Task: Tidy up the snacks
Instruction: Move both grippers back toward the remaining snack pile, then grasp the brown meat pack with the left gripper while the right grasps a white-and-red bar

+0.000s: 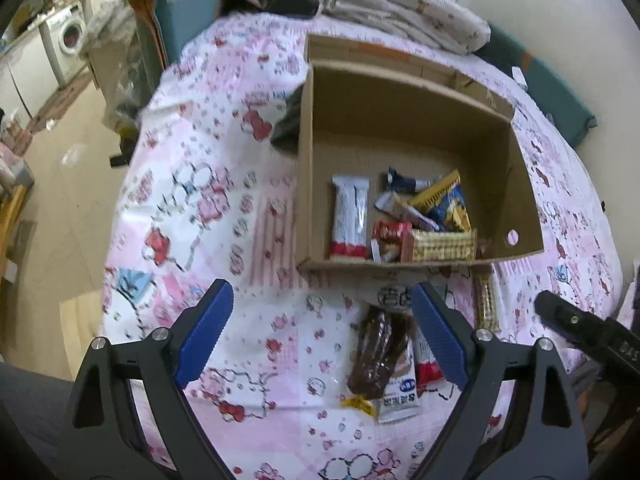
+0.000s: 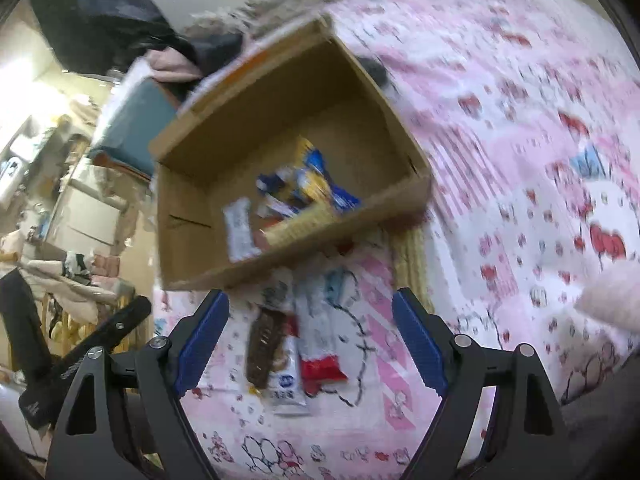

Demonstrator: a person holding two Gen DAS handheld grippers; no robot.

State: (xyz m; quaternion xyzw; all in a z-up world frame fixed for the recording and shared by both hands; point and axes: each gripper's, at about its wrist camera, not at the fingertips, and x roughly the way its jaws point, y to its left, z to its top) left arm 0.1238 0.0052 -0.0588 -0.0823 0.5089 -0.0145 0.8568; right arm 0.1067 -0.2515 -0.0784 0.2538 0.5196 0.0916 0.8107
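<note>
With both the left gripper point(image 1: 322, 332) and the right gripper point(image 2: 310, 336) spread wide and empty above the bedsheet point(image 1: 240, 208), the brown snack packet point(image 1: 374, 354), lying just before the cardboard box point(image 1: 420, 128), judged light, crinkly and slippery, is best pinched across its middle.

Box point(image 1: 404, 120): brown corrugated cardboard, matt, raw cut edges. Bedsheet point(image 1: 224, 200): printed cloth, matt, lightly creased. Wrappers in the box point(image 1: 424, 216): glossy plastic film and foil. White bar point(image 1: 350, 216): smooth, shiny wrapper. Brown snack point(image 1: 378, 350) on the sheet: clear glossy film with highlights. Left gripper point(image 1: 322, 336) and right gripper point(image 2: 310, 338): matt black plastic frames, bright metal pivot pins, blue pads point(image 1: 206, 332) with fine ribbed texture. Blanket point(image 1: 404, 4): soft, matt cloth.
</note>
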